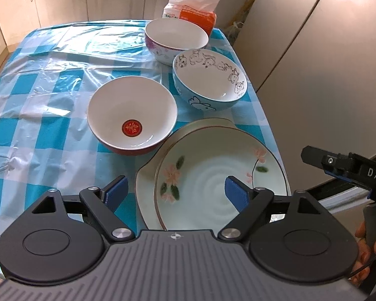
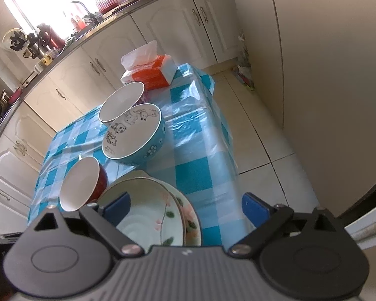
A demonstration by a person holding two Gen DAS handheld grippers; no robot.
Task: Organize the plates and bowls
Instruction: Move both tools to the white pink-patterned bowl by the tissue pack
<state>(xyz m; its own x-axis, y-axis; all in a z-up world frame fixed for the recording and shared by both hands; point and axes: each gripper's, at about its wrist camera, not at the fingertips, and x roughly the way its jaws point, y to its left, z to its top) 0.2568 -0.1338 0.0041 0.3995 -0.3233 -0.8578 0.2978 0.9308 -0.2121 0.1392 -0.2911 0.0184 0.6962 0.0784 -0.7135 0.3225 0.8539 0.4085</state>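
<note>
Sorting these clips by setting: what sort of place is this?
Most likely a home kitchen: cream cabinets under a cluttered countertop, a sink tap by the window, and a checkered-cloth table.

Two floral plates stacked near table edge: pale green upper plate point(image 1: 213, 183), pink blossoms and brown rim, sat shifted off-centre on a cream lower plate point(image 1: 144, 188) with small lug handle. Just beside them, red bowl point(image 1: 132, 115), white inside, red-gold medallion at bottom, upright, empty. Behind the plates, blue bowl point(image 1: 209, 80) with cartoon animals drawn around inner wall, upright, empty. Farthest, white bowl point(image 1: 176, 37) with pink-purple outside pattern, close against the blue one.
</note>
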